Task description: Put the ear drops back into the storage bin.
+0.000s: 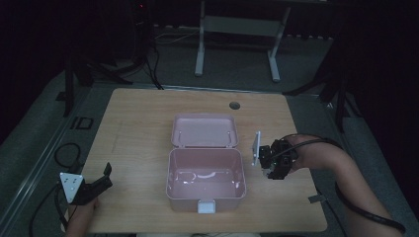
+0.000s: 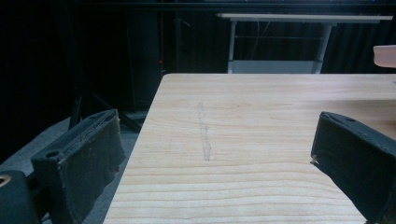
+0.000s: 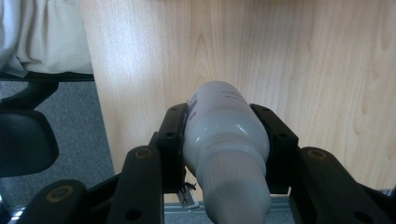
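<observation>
Wood table (image 1: 138, 118): 1 pink box (image 1: 206, 180); right gripper (image 3: 224, 140) jaws pinch 1 bottle (image 3: 224, 126), left gripper (image 2: 215, 158) spread.

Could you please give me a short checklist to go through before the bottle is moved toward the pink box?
1. Right gripper shut on the bottle: ok, a jaw presses each side.
2. Box lid open: ok, it is folded back on the table.
3. Box interior free: ok, nothing seen inside.
4. Bottle cap closed: cannot tell, the near end is blurred.
5. Left gripper out of the way: ok, open and empty at the table's left front corner.
</observation>
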